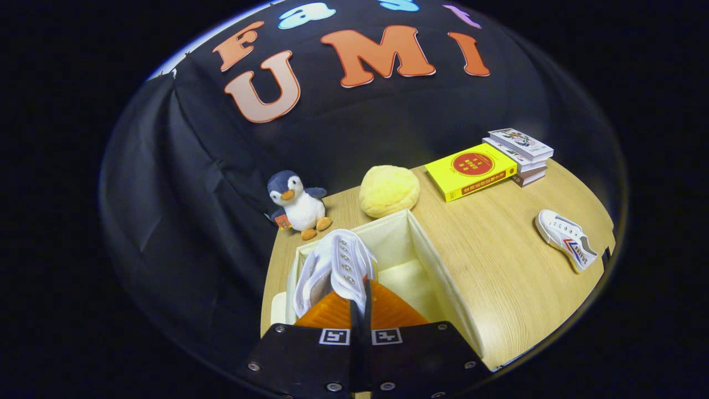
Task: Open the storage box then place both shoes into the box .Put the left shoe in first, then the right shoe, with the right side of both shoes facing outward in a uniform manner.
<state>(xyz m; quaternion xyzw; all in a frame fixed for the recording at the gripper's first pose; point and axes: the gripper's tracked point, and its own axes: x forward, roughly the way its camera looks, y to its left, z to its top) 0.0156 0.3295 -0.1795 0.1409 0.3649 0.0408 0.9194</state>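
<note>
Gripping one white shoe (339, 265) in my hand-held gripper (360, 302) over the open storage box (437, 266); second shoe (567, 239) lies on the desk (487, 249) at 2 o'clock.

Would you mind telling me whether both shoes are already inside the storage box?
No: one white shoe is held in the tongs over the storage box, while the other shoe lies on the table.
</note>
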